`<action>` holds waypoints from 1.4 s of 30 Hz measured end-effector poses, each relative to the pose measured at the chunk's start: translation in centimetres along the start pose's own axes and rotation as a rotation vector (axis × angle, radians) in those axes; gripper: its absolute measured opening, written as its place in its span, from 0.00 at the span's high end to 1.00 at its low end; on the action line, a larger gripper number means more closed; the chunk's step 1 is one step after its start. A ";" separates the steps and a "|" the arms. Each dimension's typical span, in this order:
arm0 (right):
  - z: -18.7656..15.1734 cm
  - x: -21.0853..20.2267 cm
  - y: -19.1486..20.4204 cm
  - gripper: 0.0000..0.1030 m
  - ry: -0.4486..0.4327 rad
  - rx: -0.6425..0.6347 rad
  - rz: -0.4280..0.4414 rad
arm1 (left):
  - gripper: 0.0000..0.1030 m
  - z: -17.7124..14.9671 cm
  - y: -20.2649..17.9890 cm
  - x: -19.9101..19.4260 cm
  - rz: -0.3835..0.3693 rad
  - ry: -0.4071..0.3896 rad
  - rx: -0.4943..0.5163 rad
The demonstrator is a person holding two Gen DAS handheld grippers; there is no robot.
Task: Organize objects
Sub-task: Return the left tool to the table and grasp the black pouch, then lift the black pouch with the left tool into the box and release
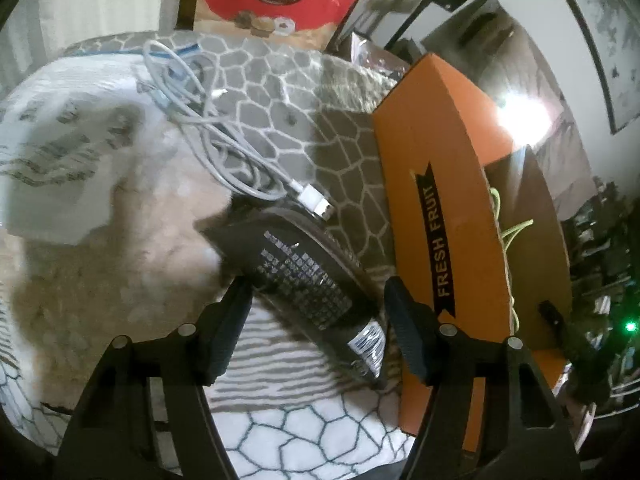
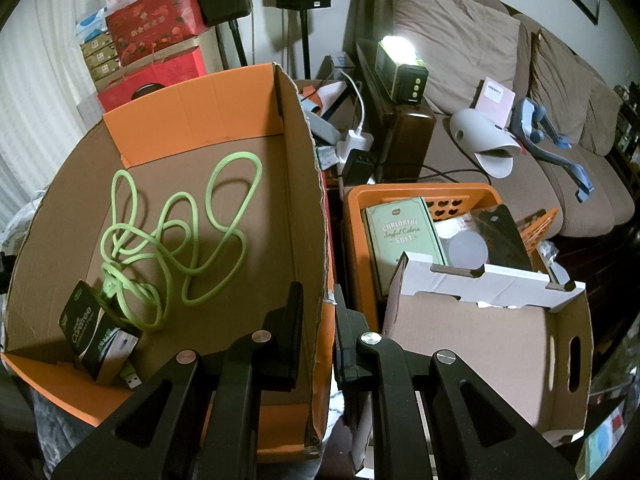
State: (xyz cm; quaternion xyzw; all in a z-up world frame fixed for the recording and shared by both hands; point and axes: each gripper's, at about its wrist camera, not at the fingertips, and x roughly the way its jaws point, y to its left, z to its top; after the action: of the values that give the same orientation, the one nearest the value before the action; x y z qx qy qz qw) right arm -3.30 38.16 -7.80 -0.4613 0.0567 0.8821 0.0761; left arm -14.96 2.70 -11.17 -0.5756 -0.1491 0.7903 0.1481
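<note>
In the left wrist view my left gripper [image 1: 316, 292] is open, its fingers either side of a black packet [image 1: 308, 276] with white print that lies on the patterned bedding [image 1: 304, 432]. A grey USB cable [image 1: 224, 140] lies coiled just beyond it. The orange "Fresh Fruit" box [image 1: 440, 208] stands to the right. In the right wrist view my right gripper [image 2: 318, 304] is shut on the right wall of that orange box [image 2: 316, 216]. Inside lie a green cable [image 2: 176, 236] and a dark Carefree packet [image 2: 96, 328].
An orange basket [image 2: 420, 196] with a green book [image 2: 404, 236] and a white cardboard box [image 2: 484, 340] stand right of the orange box. A sofa [image 2: 480, 60] with loose items is behind. Red gift boxes [image 2: 156, 24] are stacked at the back left.
</note>
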 end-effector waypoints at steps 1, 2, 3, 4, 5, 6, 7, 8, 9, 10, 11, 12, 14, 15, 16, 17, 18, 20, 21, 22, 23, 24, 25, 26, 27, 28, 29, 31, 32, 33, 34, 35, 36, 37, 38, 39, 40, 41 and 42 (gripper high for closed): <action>0.0 0.0 0.0 0.89 0.000 0.000 0.000 | 0.37 0.0 -0.1 0.3 -0.002 0.005 -0.004; 0.0 0.0 0.0 0.89 0.000 -0.001 0.000 | 0.37 0.0 -0.1 0.4 -0.007 0.006 -0.009; 0.0 0.0 0.0 0.89 0.000 -0.001 0.000 | 0.37 0.1 -0.1 0.6 -0.011 0.007 -0.015; 0.0 0.0 0.0 0.89 0.000 -0.001 0.000 | 0.37 0.1 -0.1 0.7 -0.014 0.008 -0.022; 0.0 0.0 0.0 0.89 0.000 -0.001 0.000 | 0.37 0.2 -0.1 0.8 -0.016 0.010 -0.030; 0.0 0.0 0.0 0.89 0.000 0.000 0.000 | 0.37 0.2 -0.1 0.9 -0.017 0.010 -0.035; 0.0 0.0 0.0 0.89 0.000 0.000 0.000 | 0.37 0.3 0.0 1.1 -0.018 0.012 -0.043; 0.0 0.0 0.0 0.89 0.000 0.000 0.000 | 0.37 0.3 0.1 1.3 -0.021 0.014 -0.050; 0.0 0.0 0.0 0.89 0.000 0.001 0.000 | 0.38 0.3 0.1 1.5 -0.031 0.015 -0.056; 0.0 0.0 0.0 0.89 0.000 0.000 -0.001 | 0.39 0.3 0.2 1.6 -0.038 0.013 -0.060; 0.0 0.0 0.0 0.89 0.000 -0.001 -0.001 | 0.40 0.3 0.2 1.6 -0.042 0.010 -0.060; 0.0 0.0 0.0 0.89 0.000 -0.001 0.000 | 0.40 0.3 0.0 1.6 -0.040 0.008 -0.051; 0.0 0.0 0.0 0.89 0.000 0.000 -0.001 | 0.42 0.3 -0.3 1.5 -0.034 0.001 -0.028; 0.0 0.0 0.0 0.89 0.000 -0.001 -0.001 | 0.42 0.3 -0.3 1.4 -0.033 -0.001 -0.026; 0.0 0.0 0.0 0.89 0.000 -0.001 0.000 | 0.43 0.3 -0.3 1.3 -0.034 -0.003 -0.024; 0.0 0.0 0.0 0.89 0.000 0.000 0.000 | 0.43 0.3 -0.3 1.2 -0.035 -0.007 -0.024; 0.0 0.0 0.0 0.89 0.000 0.000 0.000 | 0.43 0.3 -0.2 1.1 -0.036 -0.013 -0.025; 0.0 0.0 0.0 0.89 0.000 0.000 0.000 | 0.44 0.2 -0.1 0.6 -0.042 -0.026 -0.023; 0.0 0.0 0.0 0.89 0.000 0.000 0.000 | 0.44 0.2 -0.1 0.2 -0.049 -0.033 -0.022; 0.0 0.0 0.0 0.89 0.000 -0.001 0.000 | 0.44 0.2 -0.1 -0.1 -0.054 -0.040 -0.021; 0.0 0.0 0.0 0.89 0.000 -0.001 0.000 | 0.44 0.2 -0.2 -0.6 -0.059 -0.051 -0.018; 0.0 0.0 0.0 0.89 0.000 -0.001 -0.001 | 0.44 0.3 -0.3 -1.0 -0.062 -0.063 -0.014; 0.0 0.0 0.0 0.89 0.000 0.000 0.000 | 0.44 0.4 -0.4 -1.5 -0.061 -0.076 -0.010; 0.0 0.0 0.0 0.89 0.000 0.000 0.000 | 0.44 0.5 -0.6 -2.2 -0.061 -0.095 -0.003; 0.0 0.0 0.0 0.89 0.000 0.000 0.000 | 0.44 0.6 -0.8 -2.6 -0.062 -0.106 0.002; -0.1 0.0 0.0 0.89 0.000 0.001 0.000 | 0.44 0.8 -1.0 -3.3 -0.064 -0.121 0.009; -0.1 0.0 0.0 0.89 0.000 0.001 0.000 | 0.44 0.9 -1.3 -3.8 -0.066 -0.133 0.016; -0.1 0.0 0.0 0.89 0.000 0.000 -0.001 | 0.44 1.1 -2.0 -5.0 -0.078 -0.155 0.033; -0.1 0.0 0.0 0.89 0.000 0.000 -0.001 | 0.44 1.2 -2.4 -5.4 -0.084 -0.161 0.043; -0.1 0.0 0.0 0.89 0.000 0.000 -0.001 | 0.44 1.2 -3.0 -5.9 -0.090 -0.167 0.056; -0.1 0.0 0.0 0.89 0.000 -0.001 -0.001 | 0.44 1.2 -3.4 -6.2 -0.087 -0.173 0.068; -0.1 0.0 0.0 0.89 0.000 0.000 0.000 | 0.44 1.2 -3.8 -6.5 -0.083 -0.179 0.081; -0.1 0.0 -0.1 0.89 0.000 0.001 -0.001 | 0.45 1.2 -4.4 -6.9 -0.074 -0.189 0.096; -0.1 0.0 0.0 0.89 0.000 0.001 0.000 | 0.47 1.3 -4.7 -7.1 -0.079 -0.190 0.105; -0.1 0.0 0.0 0.89 -0.001 0.001 0.001 | 0.48 1.4 -5.0 -7.1 -0.081 -0.184 0.108; -0.1 0.0 0.0 0.89 -0.001 0.000 -0.001 | 0.48 1.4 -5.3 -7.3 -0.075 -0.187 0.112; -0.1 0.0 0.0 0.89 0.000 0.000 -0.001 | 0.48 1.4 -5.7 -7.5 -0.079 -0.194 0.121; -0.1 0.0 0.0 0.89 0.000 0.000 -0.001 | 0.48 1.4 -5.9 -7.7 -0.084 -0.197 0.126; -0.1 0.0 0.0 0.89 0.000 0.000 0.000 | 0.48 1.4 -6.2 -7.9 -0.092 -0.200 0.130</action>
State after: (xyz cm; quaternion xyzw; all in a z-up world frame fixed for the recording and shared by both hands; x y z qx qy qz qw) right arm -3.27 38.17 -7.87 -0.4614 0.0565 0.8821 0.0763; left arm -13.58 5.11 -1.43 -0.4755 -0.1377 0.8442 0.2056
